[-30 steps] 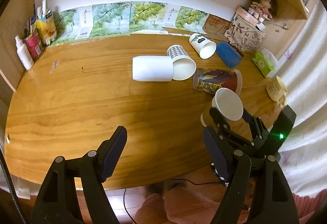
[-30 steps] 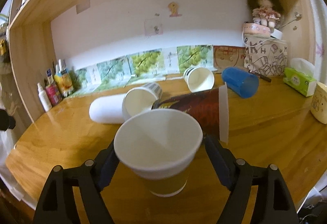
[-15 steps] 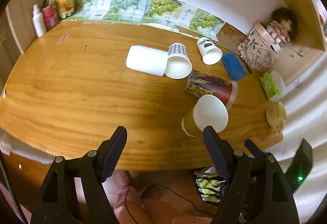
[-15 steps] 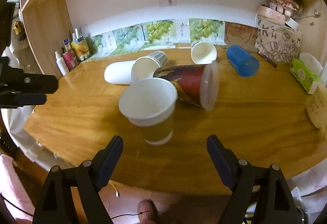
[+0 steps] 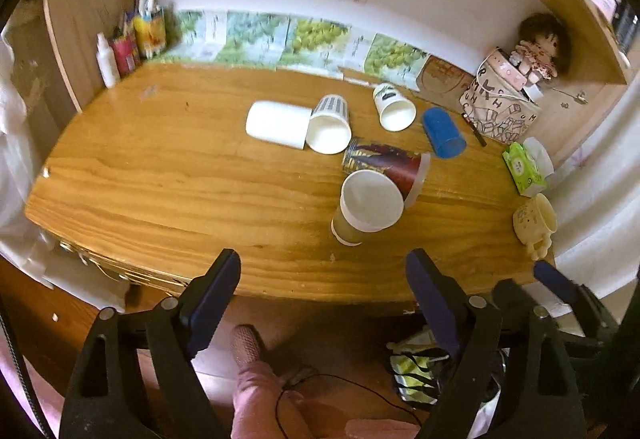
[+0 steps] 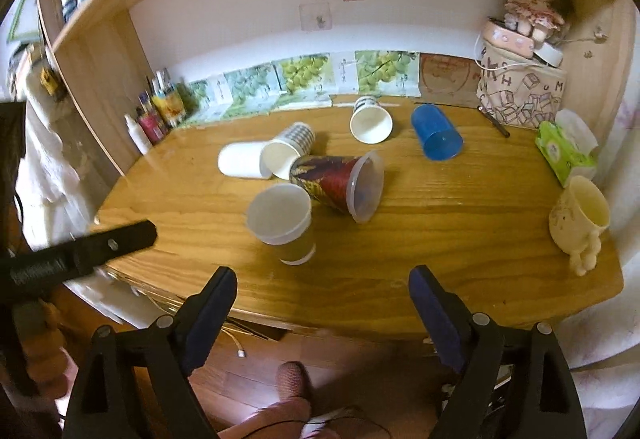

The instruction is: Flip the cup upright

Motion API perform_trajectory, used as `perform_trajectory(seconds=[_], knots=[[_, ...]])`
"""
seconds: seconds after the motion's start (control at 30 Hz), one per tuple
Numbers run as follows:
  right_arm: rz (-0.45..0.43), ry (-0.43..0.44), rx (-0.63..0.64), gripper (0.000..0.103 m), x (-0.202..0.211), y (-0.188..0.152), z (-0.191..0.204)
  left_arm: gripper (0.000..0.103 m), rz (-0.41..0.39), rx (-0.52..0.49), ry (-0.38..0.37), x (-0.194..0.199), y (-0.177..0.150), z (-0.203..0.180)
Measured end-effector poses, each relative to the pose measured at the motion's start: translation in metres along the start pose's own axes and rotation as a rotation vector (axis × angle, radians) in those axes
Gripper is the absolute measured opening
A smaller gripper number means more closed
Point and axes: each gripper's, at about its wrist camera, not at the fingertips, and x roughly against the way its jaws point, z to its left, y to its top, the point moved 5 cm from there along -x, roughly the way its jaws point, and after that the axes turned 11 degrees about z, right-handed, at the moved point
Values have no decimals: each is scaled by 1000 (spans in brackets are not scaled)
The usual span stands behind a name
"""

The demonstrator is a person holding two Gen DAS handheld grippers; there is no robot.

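A tan paper cup [image 5: 366,207] [image 6: 284,223] with a white rim stands upright on the wooden table [image 5: 160,175], mouth up, near the front. Right behind it a dark patterned cup [image 5: 384,163] [image 6: 340,181] with a clear lid lies on its side. Farther back a white cup [image 5: 276,123], a checked cup [image 5: 330,123], a leaf-printed cup [image 5: 394,107] and a blue cup [image 5: 444,133] also lie on their sides. My left gripper [image 5: 322,263] and right gripper [image 6: 322,277] hover off the table's front edge. Their jaws are opening, with nothing between them.
A pale yellow mug [image 6: 580,215] stands at the table's right edge, with a green tissue pack [image 6: 564,151] behind it. Bottles [image 5: 128,43] crowd the back left corner. A printed bag with a doll [image 6: 524,91] fills the back right. The floor lies below the front edge.
The right gripper let go of the tan cup, which now stands alone on the table. Both grippers drew back and up past the front edge, and their jaws spread wider.
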Motion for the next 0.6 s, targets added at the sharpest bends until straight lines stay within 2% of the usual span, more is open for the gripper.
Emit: perform_trajectory(seconds=[0.07, 0.27, 0.37, 0.53, 0.6], knots=[[-9, 21, -16, 103, 14, 0, -1, 88, -30, -15, 30, 11, -3, -5], [-105, 13, -38, 103, 58, -4, -3, 88, -128, 27, 39, 44, -12, -12], [-143, 17, -59, 103, 78, -9, -5, 90, -199, 8, 89, 60, -16, -17], [-232, -7, -77, 103, 106, -21, -2, 102, -314, 6, 126, 85, -23, -21], [-268, -9, -84, 103, 114, -25, -1, 102, -370, 2, 149, 95, -25, -23]])
